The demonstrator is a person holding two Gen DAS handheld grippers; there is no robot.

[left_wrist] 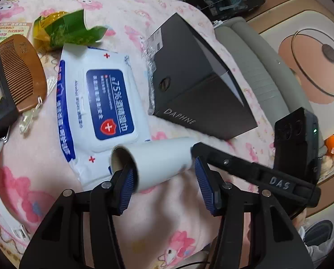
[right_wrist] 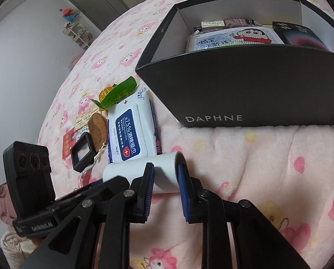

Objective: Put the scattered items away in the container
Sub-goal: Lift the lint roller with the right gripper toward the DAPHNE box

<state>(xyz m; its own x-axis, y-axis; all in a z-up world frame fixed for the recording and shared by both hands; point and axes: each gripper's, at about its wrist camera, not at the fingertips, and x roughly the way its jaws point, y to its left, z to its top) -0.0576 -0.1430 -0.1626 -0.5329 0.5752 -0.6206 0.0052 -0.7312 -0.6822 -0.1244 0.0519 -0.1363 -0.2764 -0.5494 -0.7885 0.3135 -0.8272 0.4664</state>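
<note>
Your left gripper (left_wrist: 164, 186) has its fingers spread wide around the near end of the white roll (left_wrist: 153, 165): the left blue pad (left_wrist: 126, 190) sits at the roll's open cardboard mouth, while the right pad stands clear of its side, so nothing is clamped there. Your right gripper (right_wrist: 165, 188) straddles the other end of the same roll (right_wrist: 162, 170), fingers parted, with the roll's dark rim just inside the right pad (right_wrist: 184, 192); whether either pad presses on it, you cannot tell from this angle. The roll lies on its side on the pink bed cover (right_wrist: 267, 168), its far side against the pack of alcohol wipes (left_wrist: 97, 103), likely why you come at it from both ends. Beyond the wipes lie the wooden comb (left_wrist: 21, 71), a green and yellow wrapper (left_wrist: 63, 29) and some printed cards (right_wrist: 81, 121), all on the bed and outside the box. The black box (right_wrist: 245, 85) stands open just past the wipes, near your right side, and already holds a cartoon-printed case (right_wrist: 234, 38) and a few packets. Judging by this, the roll is the item in hand, and the wipes, comb and wrapper are still out.
</note>
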